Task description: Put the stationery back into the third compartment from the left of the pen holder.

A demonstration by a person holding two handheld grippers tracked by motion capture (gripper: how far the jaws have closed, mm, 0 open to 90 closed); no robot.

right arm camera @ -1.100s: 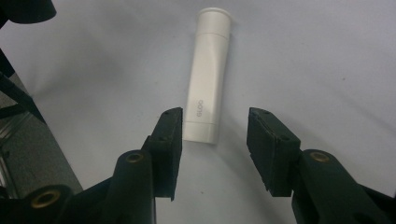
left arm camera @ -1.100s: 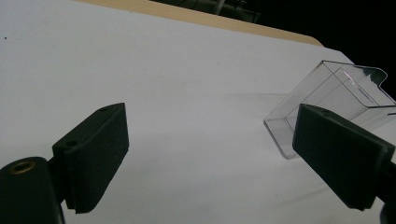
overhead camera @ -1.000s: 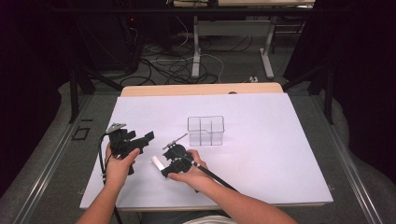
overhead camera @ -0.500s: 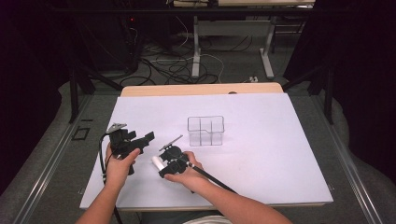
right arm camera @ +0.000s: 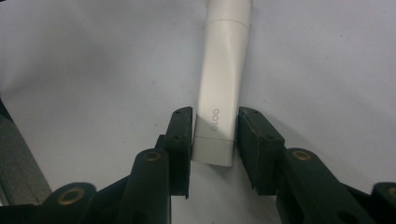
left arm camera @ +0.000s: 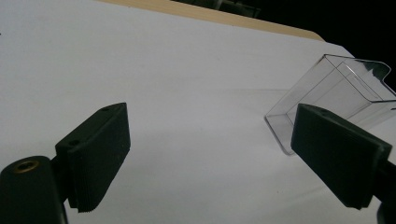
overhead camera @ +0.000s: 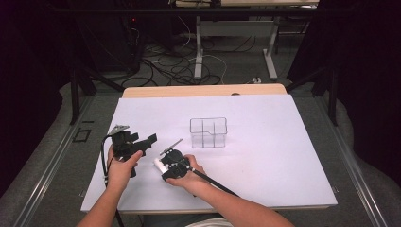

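White tube (right arm camera: 220, 88) lay flat on the white table sheet (overhead camera: 265, 156), well on the person's side of the clear divided box (overhead camera: 208, 132) and off toward the person's left of it. Right gripper (right arm camera: 214, 140) had its jaws just closing around the tube's near end; pads looked pressed on both flanks of it, tube between them, printed end nearest the camera. In the high view the right gripper (overhead camera: 171, 166) sat nearer the person than the box, white tube end (overhead camera: 159, 164) poking out on the side away from the box. Left gripper (overhead camera: 140, 142) was farther from the box than the right one, jaws spread wide, nothing between them, above the sheet. Left gripper view had the box (left arm camera: 336, 93) just behind one jaw.
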